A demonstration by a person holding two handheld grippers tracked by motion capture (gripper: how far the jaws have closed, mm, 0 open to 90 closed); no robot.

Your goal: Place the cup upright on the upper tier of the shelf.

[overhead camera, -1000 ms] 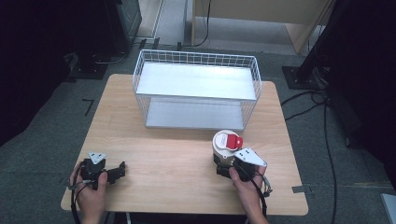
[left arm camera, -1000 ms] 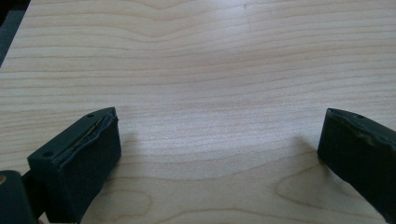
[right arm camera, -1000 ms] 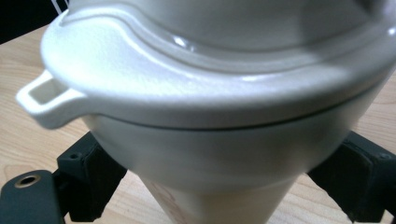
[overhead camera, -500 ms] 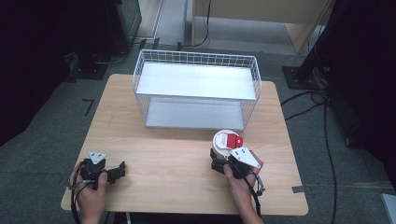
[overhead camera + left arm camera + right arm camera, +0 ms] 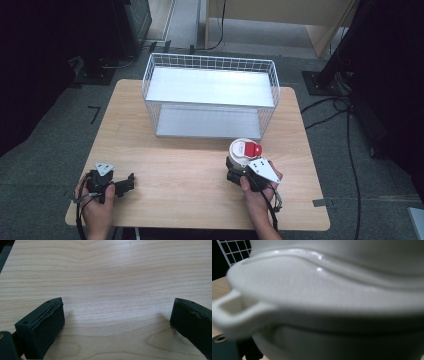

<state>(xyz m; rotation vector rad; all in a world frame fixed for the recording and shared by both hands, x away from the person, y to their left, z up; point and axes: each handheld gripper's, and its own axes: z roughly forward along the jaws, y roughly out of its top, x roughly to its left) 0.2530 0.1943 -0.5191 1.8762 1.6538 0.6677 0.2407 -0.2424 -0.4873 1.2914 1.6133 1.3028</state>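
High view first: the right tool [image 5: 239,172] is pushed up against a round white pot with a red lid knob [image 5: 243,151], which sits on the light wooden desk [image 5: 180,170] just in front of the white wire basket [image 5: 210,95]. Nothing's in the basket, so I'd guess the pot isn't lifted yet and the whole move is still to do. The left tool [image 5: 127,182] is parked near the front-left corner.

Left gripper view: jaws wide apart, bare wood between them.

Right gripper view: the pot's white rim and side handle [image 5: 234,312] sit super close and blurry. One jaw corner peeks in bottom left, so I can't tell if it's clamped.
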